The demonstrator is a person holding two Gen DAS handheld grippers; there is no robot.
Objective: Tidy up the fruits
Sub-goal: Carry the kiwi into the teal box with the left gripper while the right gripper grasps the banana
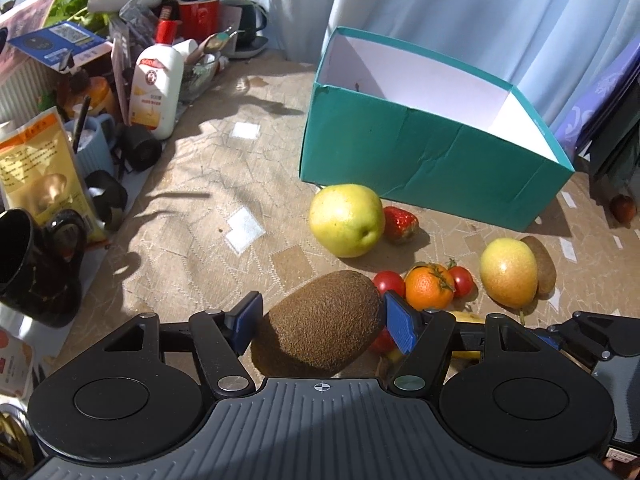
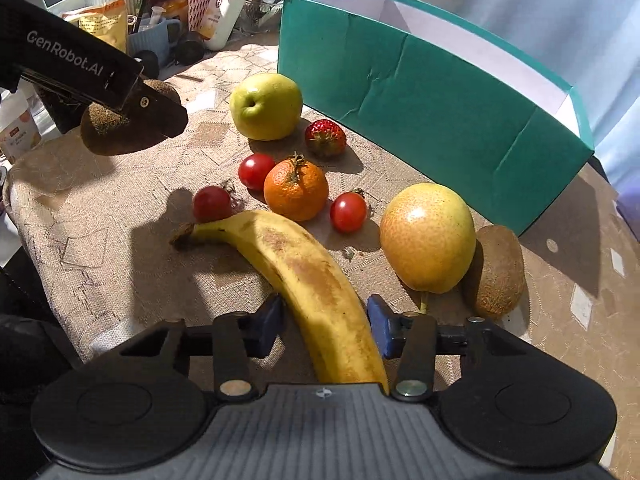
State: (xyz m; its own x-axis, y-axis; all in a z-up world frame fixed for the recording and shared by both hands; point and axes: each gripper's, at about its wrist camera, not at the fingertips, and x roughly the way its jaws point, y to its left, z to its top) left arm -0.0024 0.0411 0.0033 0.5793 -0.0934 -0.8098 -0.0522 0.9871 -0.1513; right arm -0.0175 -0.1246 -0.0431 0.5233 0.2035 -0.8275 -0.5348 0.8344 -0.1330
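My left gripper (image 1: 324, 322) is shut on a brown kiwi (image 1: 320, 328), held above the tan tablecloth; the right wrist view shows this kiwi (image 2: 104, 136) at the upper left. My right gripper (image 2: 324, 328) has its blue pads against both sides of a yellow banana (image 2: 312, 280) lying on the cloth. Beyond lie a green apple (image 2: 266, 106), a strawberry (image 2: 325, 138), an orange (image 2: 296, 190), three cherry tomatoes (image 2: 348, 212), a yellow-red pear (image 2: 428, 238) and a second kiwi (image 2: 498, 272). A teal box (image 1: 420, 160) stands open behind them, white inside.
Clutter crowds the table's left side: a white lotion bottle (image 1: 158, 88), a black mug (image 1: 36, 264), a red cup of pens (image 1: 200, 12) and food packets (image 1: 44, 172). Purple books (image 1: 600, 100) stand right of the box. A pale curtain (image 1: 480, 8) hangs behind.
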